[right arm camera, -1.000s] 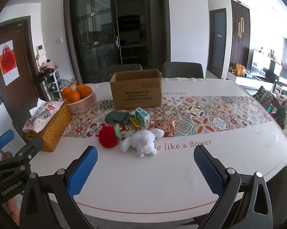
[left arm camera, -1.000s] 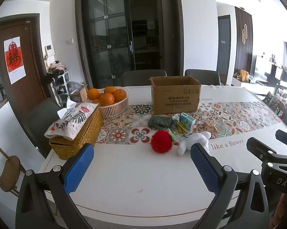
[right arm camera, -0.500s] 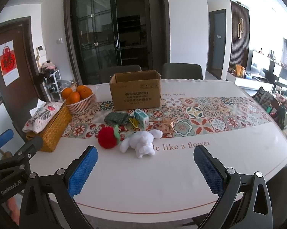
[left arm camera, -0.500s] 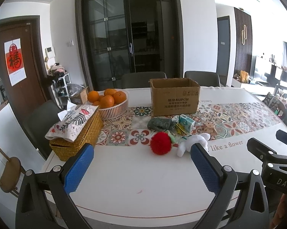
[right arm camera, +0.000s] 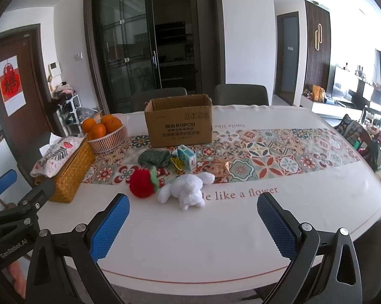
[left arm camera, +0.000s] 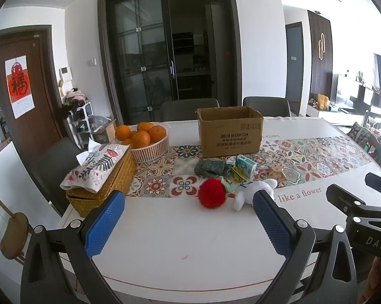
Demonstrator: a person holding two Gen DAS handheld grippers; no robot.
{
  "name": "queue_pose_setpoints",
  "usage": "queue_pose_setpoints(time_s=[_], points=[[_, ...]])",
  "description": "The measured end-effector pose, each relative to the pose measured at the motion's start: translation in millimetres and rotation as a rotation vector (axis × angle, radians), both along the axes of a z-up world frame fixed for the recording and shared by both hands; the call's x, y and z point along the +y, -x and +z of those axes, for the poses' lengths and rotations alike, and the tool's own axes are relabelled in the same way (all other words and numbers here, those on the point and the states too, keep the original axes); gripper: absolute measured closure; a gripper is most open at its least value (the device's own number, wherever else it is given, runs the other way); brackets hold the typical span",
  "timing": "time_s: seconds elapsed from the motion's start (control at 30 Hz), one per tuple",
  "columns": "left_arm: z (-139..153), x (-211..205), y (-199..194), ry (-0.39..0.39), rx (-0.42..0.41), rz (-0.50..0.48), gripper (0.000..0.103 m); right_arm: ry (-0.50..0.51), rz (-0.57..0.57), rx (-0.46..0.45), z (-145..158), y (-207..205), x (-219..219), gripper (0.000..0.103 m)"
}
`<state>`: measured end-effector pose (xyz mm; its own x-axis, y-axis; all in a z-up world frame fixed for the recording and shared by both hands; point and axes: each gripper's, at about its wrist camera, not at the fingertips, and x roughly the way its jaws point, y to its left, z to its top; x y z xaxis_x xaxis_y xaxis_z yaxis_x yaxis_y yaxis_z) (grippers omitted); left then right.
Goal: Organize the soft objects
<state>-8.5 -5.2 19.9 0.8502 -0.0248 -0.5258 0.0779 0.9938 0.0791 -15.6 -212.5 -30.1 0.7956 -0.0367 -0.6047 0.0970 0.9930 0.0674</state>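
Nothing gripped yet: left gripper (left arm camera: 187, 215) and right gripper (right arm camera: 193, 217) both spread wide over bare table (right arm camera: 190, 240). White plush rabbit (right arm camera: 187, 190) at 12 o'clock from the right fingers, long axis running 8 to 2; red pompom (left arm camera: 212, 195) just beside it, at 12 to 1 from the left fingers. Probably bound for the open cardboard box (right arm camera: 180, 124) farther at 12. Right gripper nearer the rabbit, left nearer the pompom

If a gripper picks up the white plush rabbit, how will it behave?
The rabbit looks fluffy and lies slumped, so it will probably squash and flop, limbs dangling. It seems light. Pushed, it should drag, not roll, perhaps nudging the red pompom beside it.
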Motion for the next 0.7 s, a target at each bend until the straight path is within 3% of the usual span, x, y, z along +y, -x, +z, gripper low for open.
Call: queue_pose_setpoints(time_s=[0.7], points=[[1.7,-1.4,-1.7,-0.003,-0.005,0.002,0.000,-0.007,0.009,-0.001,3.9,0.3,-3.2,0.001]])
